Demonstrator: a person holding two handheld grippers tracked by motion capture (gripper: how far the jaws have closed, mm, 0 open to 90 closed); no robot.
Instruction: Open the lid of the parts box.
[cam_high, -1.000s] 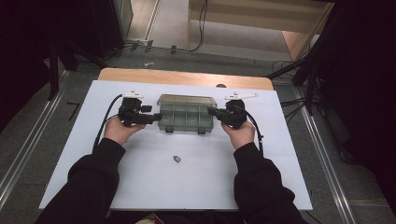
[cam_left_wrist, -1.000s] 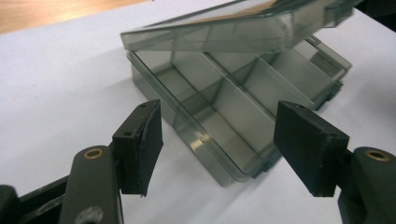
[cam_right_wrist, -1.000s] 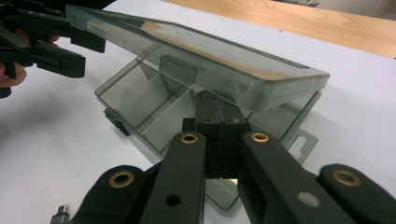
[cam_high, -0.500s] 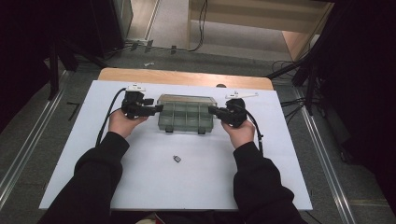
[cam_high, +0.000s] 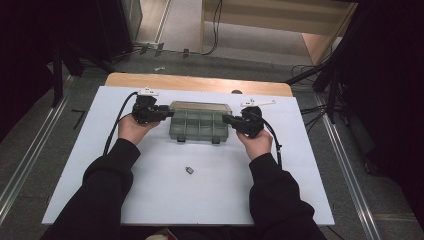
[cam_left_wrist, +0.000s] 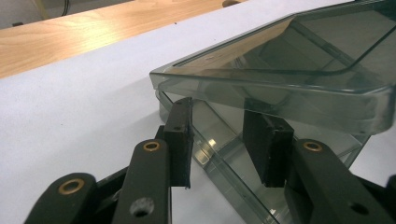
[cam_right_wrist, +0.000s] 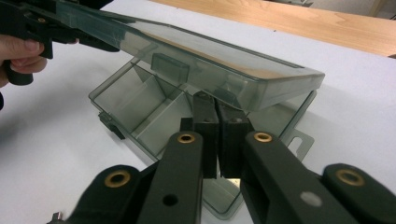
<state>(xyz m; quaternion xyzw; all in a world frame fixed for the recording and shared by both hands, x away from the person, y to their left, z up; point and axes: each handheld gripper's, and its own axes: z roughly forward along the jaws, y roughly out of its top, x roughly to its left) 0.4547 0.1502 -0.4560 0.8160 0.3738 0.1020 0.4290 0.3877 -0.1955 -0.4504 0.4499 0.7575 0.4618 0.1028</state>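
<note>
Left gripper (cam_left_wrist: 224, 140): at 9 o'clock of the smoky translucent plastic compartment box (cam_high: 200, 123), jaws apart under its raised lid (cam_left_wrist: 299, 70).
Right gripper (cam_right_wrist: 217, 135): at 3 o'clock, jaws closed together against the box's wall.

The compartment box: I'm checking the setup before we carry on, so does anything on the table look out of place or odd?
One thing: a small dark part lies alone on the white table, in front of the compartment box and well apart from it. The box's lid is partly raised, and the compartments in sight look empty. Nothing looks spilled or damaged.
</note>
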